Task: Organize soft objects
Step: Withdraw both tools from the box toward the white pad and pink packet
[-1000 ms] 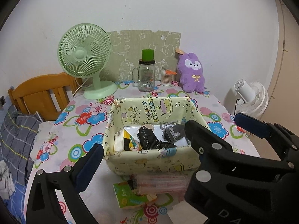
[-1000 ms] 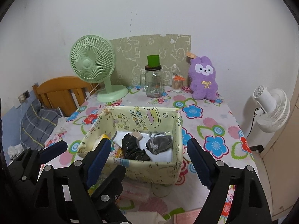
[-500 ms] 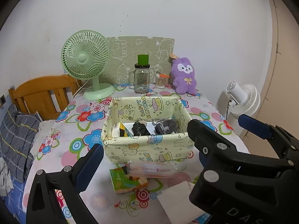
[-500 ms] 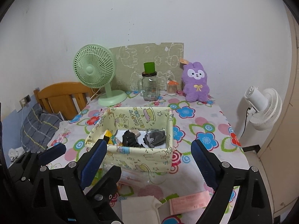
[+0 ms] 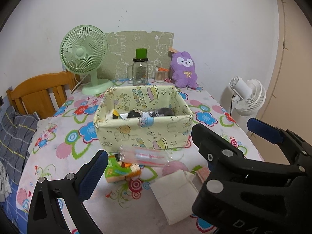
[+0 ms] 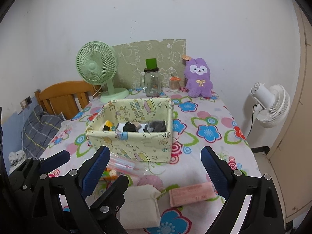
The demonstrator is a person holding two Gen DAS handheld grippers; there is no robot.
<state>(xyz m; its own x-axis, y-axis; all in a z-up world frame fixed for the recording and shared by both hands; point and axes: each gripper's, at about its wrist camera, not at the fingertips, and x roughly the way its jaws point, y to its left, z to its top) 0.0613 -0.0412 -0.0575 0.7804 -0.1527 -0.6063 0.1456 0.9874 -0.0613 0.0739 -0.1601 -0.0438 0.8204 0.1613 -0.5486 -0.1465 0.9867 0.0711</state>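
A pale yellow fabric box [image 5: 144,132] [image 6: 132,144] stands mid-table with dark soft items [image 5: 134,114] [image 6: 129,126] and a grey one [image 6: 157,125] inside. A purple plush bunny [image 5: 184,70] [image 6: 198,78] sits at the far right by the wall. In front of the box lie a clear plastic bag [image 5: 144,155], a green packet [image 5: 120,170], a cream cloth pouch [image 5: 173,193] [image 6: 140,204] and a pink slip [image 6: 192,194]. My left gripper [image 5: 148,173] is open and empty above the table's near edge. My right gripper [image 6: 156,167] is open and empty beside it.
A green desk fan [image 5: 85,54], a glass jar with green lid [image 5: 140,72] and a small toothpick jar [image 5: 160,75] stand at the back. A wooden chair [image 5: 39,95] is at the left, a white floor fan [image 5: 247,97] at the right.
Both grippers have pulled back and away from the box, still open. The pouch and pink slip near the front edge have come into view.
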